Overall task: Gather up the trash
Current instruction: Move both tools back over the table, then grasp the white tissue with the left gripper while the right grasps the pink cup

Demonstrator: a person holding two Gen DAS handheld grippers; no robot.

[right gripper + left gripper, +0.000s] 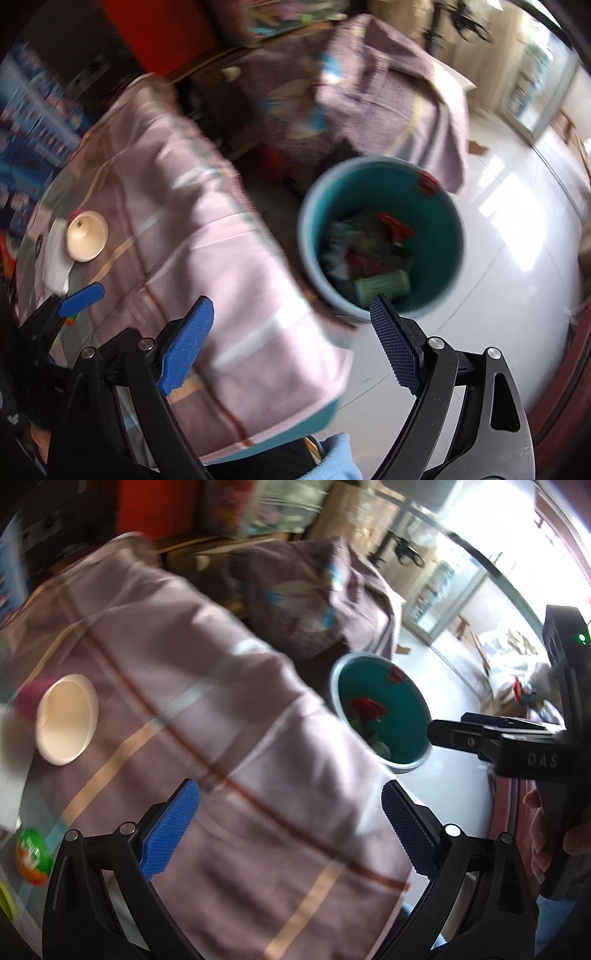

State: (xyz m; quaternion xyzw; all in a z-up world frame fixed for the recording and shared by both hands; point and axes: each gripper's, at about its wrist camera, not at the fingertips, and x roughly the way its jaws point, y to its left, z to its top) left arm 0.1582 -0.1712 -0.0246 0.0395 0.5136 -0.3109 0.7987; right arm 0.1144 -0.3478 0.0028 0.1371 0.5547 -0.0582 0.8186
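The floor (517,229) is white and shiny, with bright light on it. A pink cloth (207,709) with stripes covers the worktop. Behind it, a dark purple cloth (314,602) hangs over some furniture. A glass door (454,587) lets in sunlight. Blue boxes (33,129) are stacked at the left.

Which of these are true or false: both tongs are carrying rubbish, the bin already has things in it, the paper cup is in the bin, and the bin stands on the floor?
1. Both tongs carry rubbish. False: the left tongs and right tongs are open and empty.
2. The teal bin already holds trash. True.
3. The paper cup is in the bin. False: it lies on the cloth-covered table.
4. The bin stands on the floor, beside the table. True.
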